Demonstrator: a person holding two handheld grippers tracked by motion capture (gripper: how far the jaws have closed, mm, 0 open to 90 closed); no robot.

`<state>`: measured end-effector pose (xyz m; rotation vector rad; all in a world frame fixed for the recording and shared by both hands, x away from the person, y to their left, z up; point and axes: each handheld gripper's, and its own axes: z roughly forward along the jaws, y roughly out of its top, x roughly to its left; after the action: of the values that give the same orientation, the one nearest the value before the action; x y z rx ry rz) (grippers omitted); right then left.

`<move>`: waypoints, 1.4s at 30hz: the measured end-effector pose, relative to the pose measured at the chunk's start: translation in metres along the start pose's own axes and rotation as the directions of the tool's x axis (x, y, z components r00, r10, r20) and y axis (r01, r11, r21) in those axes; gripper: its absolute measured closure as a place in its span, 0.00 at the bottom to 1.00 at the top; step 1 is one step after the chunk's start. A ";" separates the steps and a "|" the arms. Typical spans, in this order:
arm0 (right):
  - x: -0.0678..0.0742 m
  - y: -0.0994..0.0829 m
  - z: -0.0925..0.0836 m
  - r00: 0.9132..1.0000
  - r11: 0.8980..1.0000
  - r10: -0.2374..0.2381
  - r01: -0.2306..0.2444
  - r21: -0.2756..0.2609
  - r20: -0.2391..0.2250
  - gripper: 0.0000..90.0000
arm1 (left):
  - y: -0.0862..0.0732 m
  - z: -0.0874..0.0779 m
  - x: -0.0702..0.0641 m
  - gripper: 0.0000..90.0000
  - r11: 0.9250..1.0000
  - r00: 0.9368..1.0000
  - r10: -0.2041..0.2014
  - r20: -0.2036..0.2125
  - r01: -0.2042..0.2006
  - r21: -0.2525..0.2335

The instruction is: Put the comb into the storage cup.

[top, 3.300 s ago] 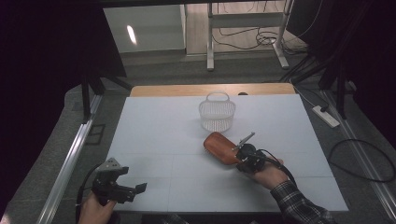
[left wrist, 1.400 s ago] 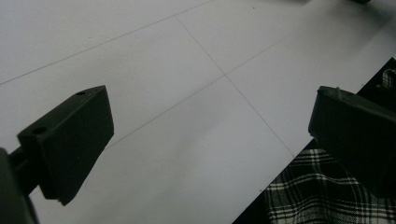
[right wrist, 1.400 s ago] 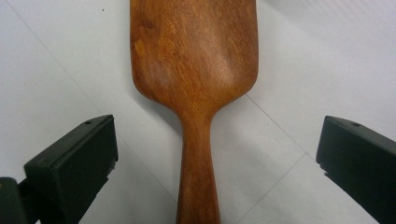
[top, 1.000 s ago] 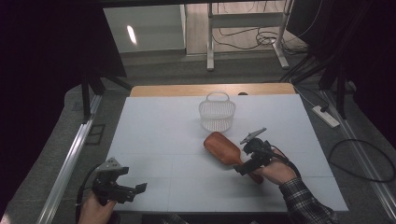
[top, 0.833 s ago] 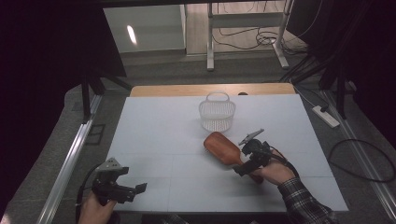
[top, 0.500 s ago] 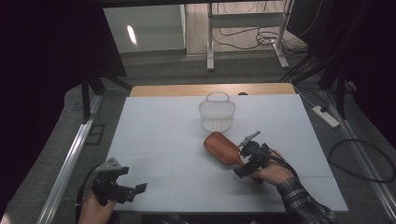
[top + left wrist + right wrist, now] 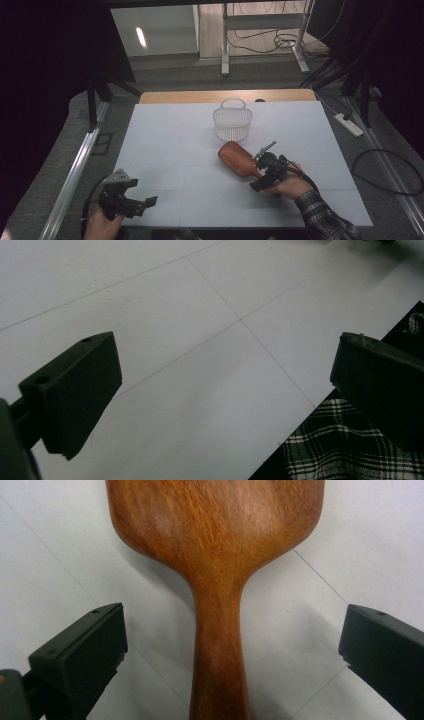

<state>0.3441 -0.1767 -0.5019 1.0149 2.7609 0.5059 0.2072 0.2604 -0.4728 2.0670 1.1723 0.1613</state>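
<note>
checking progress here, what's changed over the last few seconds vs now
The right gripper drew back a little from the wooden paddle, then eased in again; its jaws now stand open either side of the handle, not gripping. The paddle, basket and left gripper stayed put.

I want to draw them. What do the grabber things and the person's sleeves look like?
Both grippers are black, each with two blocky jaws. The left gripper has a grey three-cornered plate on top, and the right gripper trails a black cable. The right sleeve is dark plaid.
</note>
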 end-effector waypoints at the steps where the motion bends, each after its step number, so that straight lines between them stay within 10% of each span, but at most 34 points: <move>1: 0.000 0.000 0.000 1.000 1.000 0.000 0.000 0.001 -0.002 0.00 | 0.000 0.000 0.000 0.01 1.000 1.000 -0.001 0.000 0.001 -0.001; 6: 0.002 0.002 0.000 1.000 1.000 -0.002 0.002 -0.007 0.003 0.05 | 0.000 0.000 0.000 0.01 1.000 1.000 0.000 0.000 0.000 0.000; 23: 0.003 0.007 -0.005 0.999 1.000 -0.021 0.020 -0.016 -0.037 0.73 | 0.000 0.000 0.000 0.01 1.000 1.000 0.002 0.001 -0.002 0.001; 42: 0.004 0.002 -0.010 0.998 0.999 0.028 -0.030 -0.039 -0.051 0.80 | 0.000 -0.001 0.000 0.01 1.000 1.000 -0.002 -0.003 0.002 -0.004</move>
<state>0.3398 -0.1757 -0.4917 1.0491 2.7718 0.5961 0.2070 0.2608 -0.4726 2.0630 1.1747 0.1664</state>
